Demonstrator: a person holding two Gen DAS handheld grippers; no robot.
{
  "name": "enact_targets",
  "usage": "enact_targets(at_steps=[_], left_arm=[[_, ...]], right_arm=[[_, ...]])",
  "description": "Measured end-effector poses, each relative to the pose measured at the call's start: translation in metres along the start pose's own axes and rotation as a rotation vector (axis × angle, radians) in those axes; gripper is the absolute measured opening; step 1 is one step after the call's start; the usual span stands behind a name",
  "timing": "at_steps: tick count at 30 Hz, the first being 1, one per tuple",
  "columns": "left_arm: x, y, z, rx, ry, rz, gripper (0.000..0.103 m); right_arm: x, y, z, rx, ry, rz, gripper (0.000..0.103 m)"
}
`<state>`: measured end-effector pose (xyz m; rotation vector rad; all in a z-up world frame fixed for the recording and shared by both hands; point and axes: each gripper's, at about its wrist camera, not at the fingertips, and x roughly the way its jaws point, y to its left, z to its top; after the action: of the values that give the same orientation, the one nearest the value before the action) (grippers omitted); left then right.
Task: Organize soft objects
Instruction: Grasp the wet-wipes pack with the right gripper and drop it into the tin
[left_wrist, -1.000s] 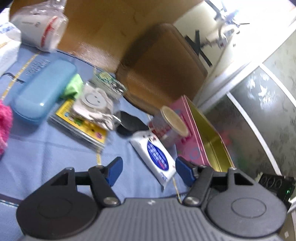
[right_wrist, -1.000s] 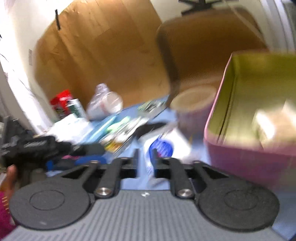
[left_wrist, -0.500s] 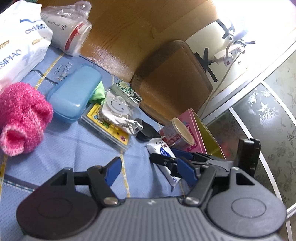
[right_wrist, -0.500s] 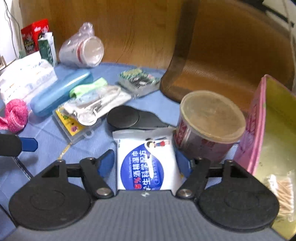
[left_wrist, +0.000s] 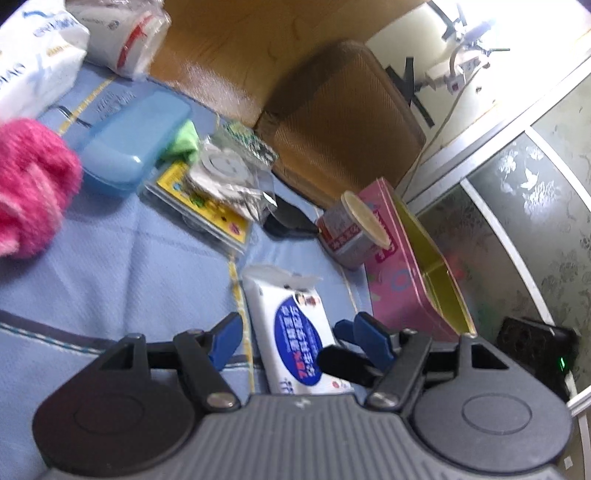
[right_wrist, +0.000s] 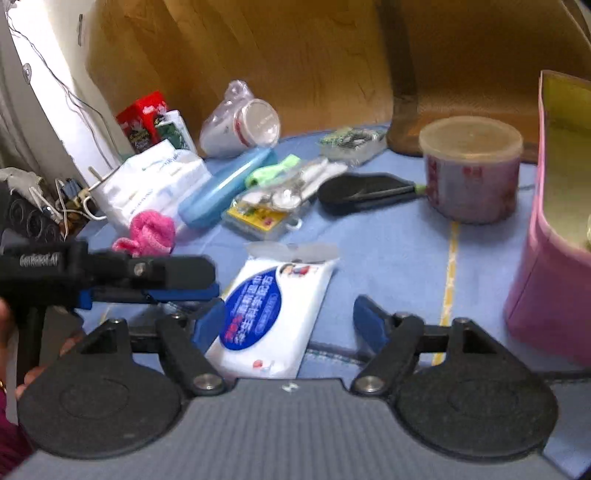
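Note:
A white wet-wipes pack (left_wrist: 295, 332) with a blue oval label lies flat on the blue cloth, between the blue pads of my left gripper (left_wrist: 297, 339), which do not press on it. My right gripper (right_wrist: 289, 321) also straddles the wet-wipes pack (right_wrist: 273, 314); its jaws are opening, with a gap at the right pad. One black right finger (left_wrist: 343, 363) shows beside the left gripper's right pad. The left gripper (right_wrist: 207, 280) reaches in from the left, near the pack's edge. A fluffy pink cloth (left_wrist: 29, 184) lies far left.
An open pink tin (right_wrist: 546, 280) with a yellow inside stands at the right, a lidded can (right_wrist: 471, 170) behind the pack. A black flat item (right_wrist: 362, 188), a blue case (right_wrist: 225, 188), card packs, a tissue pack (right_wrist: 151, 184) and a bagged cup (right_wrist: 243, 125) crowd the back. A brown chair stands beyond.
The right gripper went from nearly shut to wide and came down around the wipes pack. The pack has slid away from the can and turned askew. The left gripper stayed about where it was.

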<state>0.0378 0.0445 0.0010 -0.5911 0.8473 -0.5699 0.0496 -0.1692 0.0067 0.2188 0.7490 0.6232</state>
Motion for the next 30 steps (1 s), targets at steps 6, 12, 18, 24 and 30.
enact_targets(at_steps=[6, 12, 18, 24, 30], left_arm=[[0.005, -0.024, -0.008, 0.047, 0.002, 0.042, 0.066], [0.004, -0.075, 0.012, 0.147, -0.033, -0.028, 0.066], [0.046, -0.163, 0.038, 0.352, -0.020, -0.127, 0.066], [0.121, -0.212, 0.029, 0.434, 0.037, -0.204, 0.067], [0.146, -0.214, 0.008, 0.454, 0.039, -0.197, 0.071]], right_arm=[[0.001, 0.019, -0.021, -0.073, -0.079, -0.057, 0.044], [-0.034, -0.001, -0.012, -0.016, -0.264, -0.107, 0.036], [-0.088, -0.028, 0.002, -0.017, -0.490, -0.275, 0.036], [-0.125, -0.086, -0.001, 0.104, -0.586, -0.436, 0.036], [-0.125, -0.119, -0.014, 0.210, -0.622, -0.585, 0.064]])
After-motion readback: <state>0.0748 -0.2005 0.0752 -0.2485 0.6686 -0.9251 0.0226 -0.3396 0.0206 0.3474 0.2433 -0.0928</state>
